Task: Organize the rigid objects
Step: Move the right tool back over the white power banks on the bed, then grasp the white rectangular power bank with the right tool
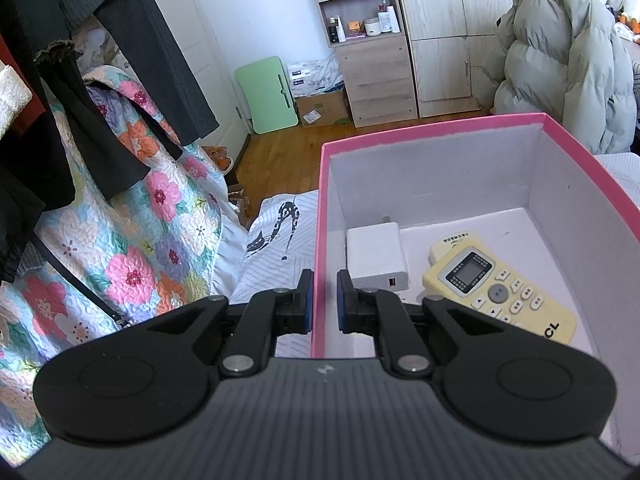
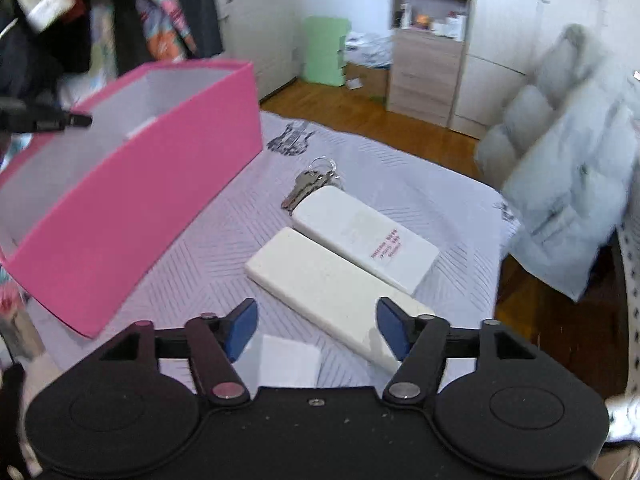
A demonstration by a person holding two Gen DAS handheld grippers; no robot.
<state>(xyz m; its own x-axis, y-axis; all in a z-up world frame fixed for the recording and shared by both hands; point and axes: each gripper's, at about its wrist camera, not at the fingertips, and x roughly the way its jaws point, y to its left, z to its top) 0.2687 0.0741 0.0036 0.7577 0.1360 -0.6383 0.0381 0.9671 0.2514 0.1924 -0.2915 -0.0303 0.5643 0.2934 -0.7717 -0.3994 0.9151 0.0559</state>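
A pink box (image 1: 320, 216) with a white inside holds a white charger (image 1: 376, 256) and a yellow remote (image 1: 500, 288). My left gripper (image 1: 325, 300) is shut on the box's left wall, one pad outside and one inside. In the right wrist view the pink box (image 2: 160, 200) stands at the left on the bed. Two white remotes lie face down: one (image 2: 332, 292) between my fingers' line, the other (image 2: 364, 236) behind it. A bunch of keys (image 2: 308, 186) lies beyond them. My right gripper (image 2: 316, 328) is open above the near remote.
A small white square (image 2: 288, 360) lies on the bed cover under my right gripper. A grey puffer jacket (image 2: 568, 184) hangs at the bed's right side. A floral quilt (image 1: 132, 216) and dark clothes hang at the left. Wooden floor and shelves lie beyond.
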